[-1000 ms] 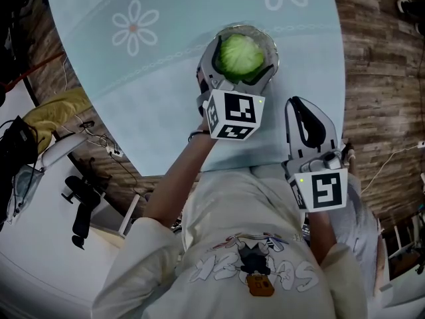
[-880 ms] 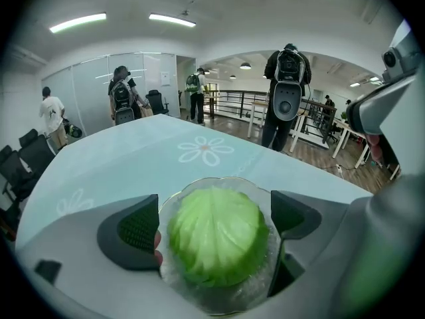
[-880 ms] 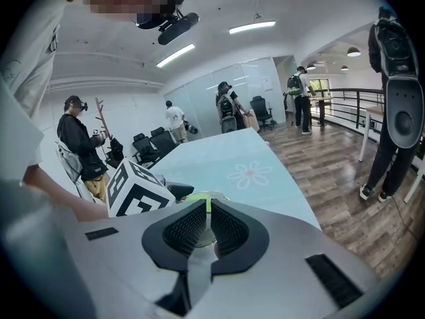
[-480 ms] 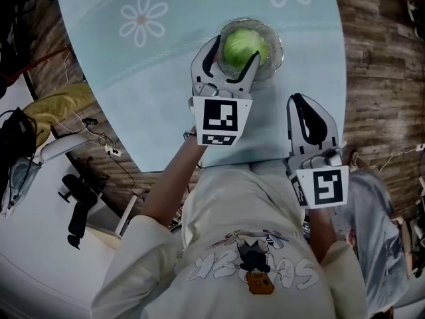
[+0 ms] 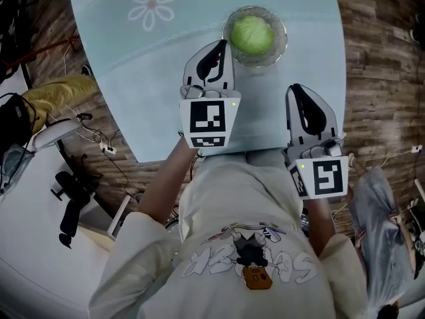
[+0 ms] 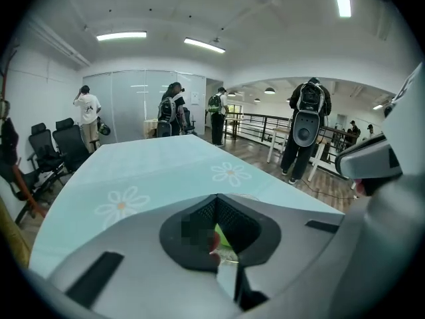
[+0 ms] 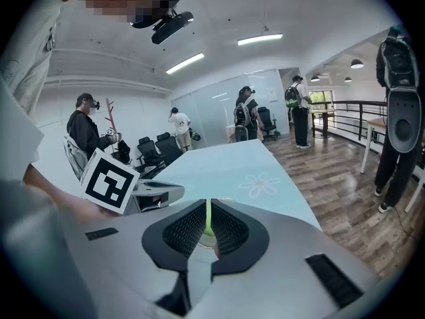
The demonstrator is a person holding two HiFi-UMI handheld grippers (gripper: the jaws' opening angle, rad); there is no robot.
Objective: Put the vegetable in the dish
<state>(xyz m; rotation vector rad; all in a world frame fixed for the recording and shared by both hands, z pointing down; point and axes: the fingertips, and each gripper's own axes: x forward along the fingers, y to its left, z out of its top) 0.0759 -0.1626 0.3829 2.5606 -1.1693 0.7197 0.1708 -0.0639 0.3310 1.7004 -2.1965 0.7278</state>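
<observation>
A pale blue bench (image 5: 166,78) printed with white daisies (image 5: 153,5) is set on a wood-plank floor (image 5: 378,58). A yellow cloth (image 5: 63,95) and cables (image 5: 106,148) are seen beside it. Farther off are black office chairs (image 6: 56,145), standing people (image 6: 169,108), a railing (image 6: 255,121) and ceiling lights (image 6: 121,36).

The vegetable (image 5: 252,34) sits in the dish (image 5: 281,43) on the table (image 5: 133,78). The left gripper (image 5: 221,45) is just before it (person's side), with the right gripper (image 5: 296,89) further right, apart.
</observation>
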